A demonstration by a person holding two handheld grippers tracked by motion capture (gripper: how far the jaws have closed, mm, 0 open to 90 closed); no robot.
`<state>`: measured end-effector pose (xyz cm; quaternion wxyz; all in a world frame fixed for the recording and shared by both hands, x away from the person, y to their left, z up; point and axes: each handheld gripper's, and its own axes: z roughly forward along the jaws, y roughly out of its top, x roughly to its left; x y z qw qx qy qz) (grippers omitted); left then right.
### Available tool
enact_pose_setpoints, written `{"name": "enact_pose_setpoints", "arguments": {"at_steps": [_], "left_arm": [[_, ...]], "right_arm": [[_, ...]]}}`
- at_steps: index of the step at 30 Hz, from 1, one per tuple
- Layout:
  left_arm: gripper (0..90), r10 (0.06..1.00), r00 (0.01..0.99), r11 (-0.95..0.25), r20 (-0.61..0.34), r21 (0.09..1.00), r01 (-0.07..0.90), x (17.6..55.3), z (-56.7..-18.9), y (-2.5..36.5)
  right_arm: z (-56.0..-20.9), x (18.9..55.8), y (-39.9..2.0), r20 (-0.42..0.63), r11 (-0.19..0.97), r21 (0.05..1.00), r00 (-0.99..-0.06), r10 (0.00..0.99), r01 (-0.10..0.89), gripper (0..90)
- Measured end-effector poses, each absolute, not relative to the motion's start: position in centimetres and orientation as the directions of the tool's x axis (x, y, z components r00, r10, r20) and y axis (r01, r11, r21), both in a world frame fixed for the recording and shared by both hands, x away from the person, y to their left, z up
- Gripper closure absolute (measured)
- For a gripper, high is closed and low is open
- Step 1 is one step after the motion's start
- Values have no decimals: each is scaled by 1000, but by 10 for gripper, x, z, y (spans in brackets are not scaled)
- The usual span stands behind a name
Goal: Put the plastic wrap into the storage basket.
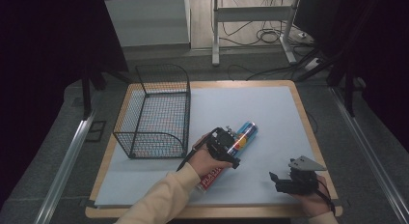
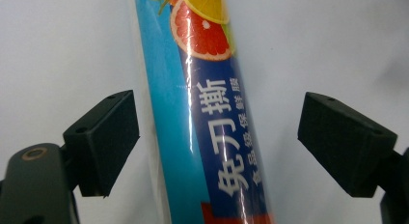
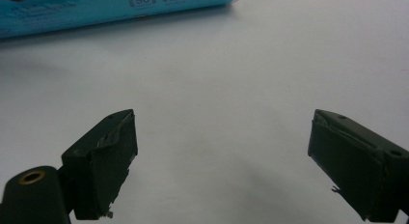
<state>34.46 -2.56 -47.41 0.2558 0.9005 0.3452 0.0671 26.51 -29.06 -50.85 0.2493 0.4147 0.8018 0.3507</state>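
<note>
a wire basket (image 1: 156, 115) is standing on the tabletop (image 1: 270, 108), up and to the left of the left claw (image 1: 230, 147), near it but apart. the left claw is hovering over the middle of a roll (image 1: 239, 141) that is lying flat on the tabletop, running slantwise from near the person's left sleeve (image 1: 164, 197) up toward the far right. in the left gripper view the left claw (image 2: 218, 137) is standing wide apart, its jaws straddling the roll (image 2: 207, 118), one on each side, with bare tabletop showing in the gaps; neither pad is touching the blue wrapper. the roll's citrus picture is lying just beyond the jaws.

the right claw (image 1: 276, 178) is resting low near the front right corner of the tabletop, well apart from the roll, which is lying up and to its left. in the right gripper view the right claw (image 3: 222, 161) is standing wide apart with nothing between its jaws, and the roll (image 3: 115, 11) is lying ahead of it, apart.
</note>
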Motion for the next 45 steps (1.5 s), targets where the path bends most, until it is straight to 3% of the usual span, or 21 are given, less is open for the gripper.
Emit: {"name": "enact_pose_setpoints", "arguments": {"at_steps": [15,19,23,45], "left_arm": [[170,695,717,-639,-57,407,652,371,-495,-45],[203,690,722,-655,-46,383,651,371,-500,-45],[292,714,698,-627,-58,390,674,370,-503,-45],[308,713,693,-639,-101,313,703,378,-501,-43]], "right_arm": [[-509,266,-290,-110,417,763,-536,837,494,106],[-509,265,-290,-112,419,763,-538,835,493,106],[-509,267,-292,-110,417,762,-537,836,495,106],[-508,266,-292,-113,421,759,-535,837,497,112]]}}
